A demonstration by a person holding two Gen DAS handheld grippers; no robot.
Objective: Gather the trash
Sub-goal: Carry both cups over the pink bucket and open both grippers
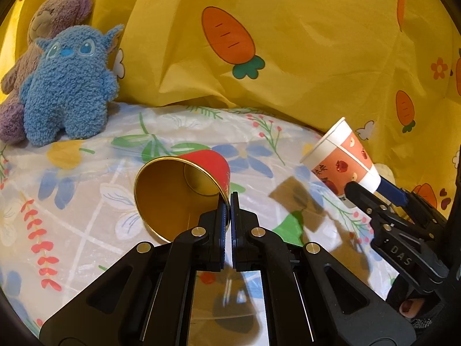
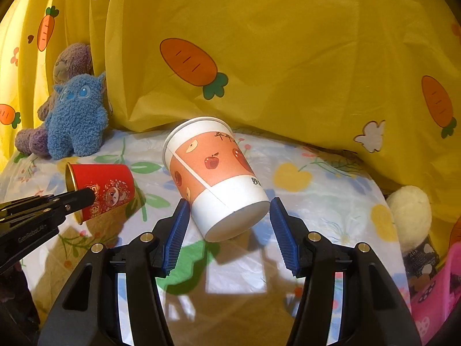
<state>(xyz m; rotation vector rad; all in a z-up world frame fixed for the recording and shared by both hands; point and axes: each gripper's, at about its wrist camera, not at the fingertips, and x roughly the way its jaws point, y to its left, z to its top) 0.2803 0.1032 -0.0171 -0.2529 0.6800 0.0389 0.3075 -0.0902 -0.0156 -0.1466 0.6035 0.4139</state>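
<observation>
Setting: a home, most likely a child's bedroom or play corner. Evidence: yellow curtain (image 2: 288,43) printed with carrots, flowers and hearts, hanging in folds as the backdrop; surface covered by a glossy floral-print cloth (image 2: 331,201) with blue and yellow blossoms; blue fuzzy plush toy (image 1: 67,86) seated against a purple-brown teddy bear (image 1: 54,14) at the far left; cream plush item (image 2: 409,213) at the right edge; pink plastic basket (image 2: 440,288) in the lower right corner
</observation>
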